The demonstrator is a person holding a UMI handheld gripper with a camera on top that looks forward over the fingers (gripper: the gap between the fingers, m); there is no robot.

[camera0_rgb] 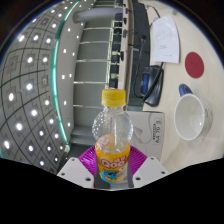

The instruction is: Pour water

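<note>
A clear plastic bottle (112,130) with a yellow cap and a yellow-orange "Qoo" label stands upright between my fingers. Both purple pads (87,158) press against its lower labelled part, so my gripper (112,165) is shut on the bottle. A white cup (192,118) stands on the white table to the right, beyond the fingers, open side up. I cannot tell how full the bottle is.
A red round object (197,62) lies on the table behind the cup. A dark monitor or device (160,45) with cables stands at the back. A perforated dark panel (35,95) runs along the left. The white table (170,150) spreads to the right.
</note>
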